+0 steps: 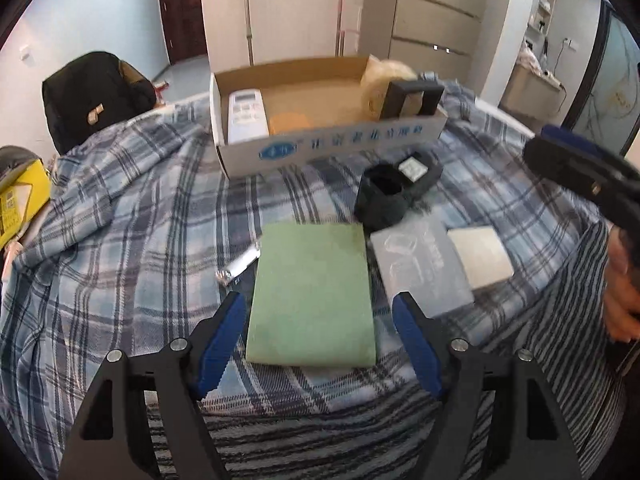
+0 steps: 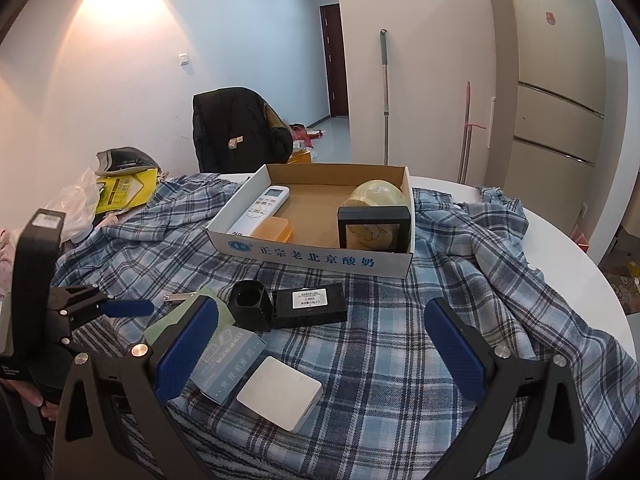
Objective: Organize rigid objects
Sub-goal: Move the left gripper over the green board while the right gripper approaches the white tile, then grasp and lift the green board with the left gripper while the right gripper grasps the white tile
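Lining up on the green pad, box waiting far across the table

The cardboard box (image 1: 328,136) sat far; the green pad (image 1: 312,296) lay near, between my left gripper (image 1: 320,340)'s spread fingers. I judged a square, low pinch best. My right gripper (image 2: 320,344) hovered spread, empty.

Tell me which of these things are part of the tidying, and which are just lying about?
Part of the job: cardboard box, remote control, tape roll, green pad, white square box, black case.

Lying about: plaid shirt, black jacket, mop, fridge.
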A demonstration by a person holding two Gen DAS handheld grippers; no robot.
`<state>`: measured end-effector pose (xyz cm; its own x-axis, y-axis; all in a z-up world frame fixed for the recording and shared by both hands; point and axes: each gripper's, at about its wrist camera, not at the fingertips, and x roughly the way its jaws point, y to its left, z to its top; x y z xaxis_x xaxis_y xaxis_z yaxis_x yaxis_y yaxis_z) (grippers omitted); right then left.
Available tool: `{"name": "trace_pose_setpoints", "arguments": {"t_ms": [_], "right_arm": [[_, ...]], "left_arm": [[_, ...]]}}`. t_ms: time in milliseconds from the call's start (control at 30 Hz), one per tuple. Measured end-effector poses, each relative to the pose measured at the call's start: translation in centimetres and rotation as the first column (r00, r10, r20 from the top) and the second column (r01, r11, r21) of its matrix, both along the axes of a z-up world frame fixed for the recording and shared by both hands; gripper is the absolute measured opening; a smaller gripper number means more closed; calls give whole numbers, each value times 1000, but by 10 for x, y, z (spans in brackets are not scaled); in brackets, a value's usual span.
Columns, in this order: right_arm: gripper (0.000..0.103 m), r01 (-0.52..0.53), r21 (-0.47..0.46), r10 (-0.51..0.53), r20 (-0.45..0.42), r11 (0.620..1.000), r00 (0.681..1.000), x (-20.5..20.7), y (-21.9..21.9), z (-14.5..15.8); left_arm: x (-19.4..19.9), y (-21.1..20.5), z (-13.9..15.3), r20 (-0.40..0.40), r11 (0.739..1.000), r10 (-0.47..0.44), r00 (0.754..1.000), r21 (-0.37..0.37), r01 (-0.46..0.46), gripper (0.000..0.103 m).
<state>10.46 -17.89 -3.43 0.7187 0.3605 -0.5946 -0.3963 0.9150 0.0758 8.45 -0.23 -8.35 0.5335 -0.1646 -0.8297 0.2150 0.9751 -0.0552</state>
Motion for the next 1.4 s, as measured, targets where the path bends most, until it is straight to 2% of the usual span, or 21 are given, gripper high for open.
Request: {"name": "trace_pose_setpoints", "arguments": {"t_ms": [133,300,367,500,600,767,833,900,967,1100,1200,1300,1400], "right_arm": [[103,7,-7,-7,-3,1000,1000,2,0,-1],[103,6,-13,-6,-5,1000,1000,2,0,-2],[103,5,-15,-5,-11,1000,1000,2,0,-3],[103,6,-17,-6,-15,1000,1000,3,0,-4],[103,6,-16,-6,-14,1000,1000,3,0,-4],[103,-15,13,16,-40,1000,999,4,-1,-5],[103,-15,8,16,-49,1000,999,5,-1,-6],[103,-11,2,11,-55,1000,998,5,0,-7],[103,-7,-7,6,-67,1000,998,6,0,-8],[89,-15,-13,14,-77,1000,997,10,-2,-11],[75,-19,-25,15,-147,1000,989,18,-2,-16],[70,-15,-25,9,-227,1000,974,19,-3,-20],[66,-5,-44,-9,-316,999,949,18,2,-29]], "left_arm": [[4,6,-5,-37,998,-5,999,-57,3,77],[7,4,-14,-65,1000,-6,998,-19,5,77],[6,3,-13,-59,1000,-8,998,-25,6,72],[6,4,-12,-52,999,-9,999,-38,7,71],[4,9,-6,-28,998,19,999,-63,-21,71],[-7,16,18,89,992,51,995,-122,-40,71],[-14,16,29,164,991,62,985,-127,-41,71],[-23,16,42,256,991,71,964,-128,-39,71],[-29,15,51,315,990,79,946,-139,-36,71],[-36,17,59,386,986,88,918,-163,-26,71],[-41,15,63,441,988,101,892,-151,-37,71],[-47,14,67,500,985,123,857,-164,-46,71],[-51,19,70,521,981,142,842,-188,-49,71]]}}
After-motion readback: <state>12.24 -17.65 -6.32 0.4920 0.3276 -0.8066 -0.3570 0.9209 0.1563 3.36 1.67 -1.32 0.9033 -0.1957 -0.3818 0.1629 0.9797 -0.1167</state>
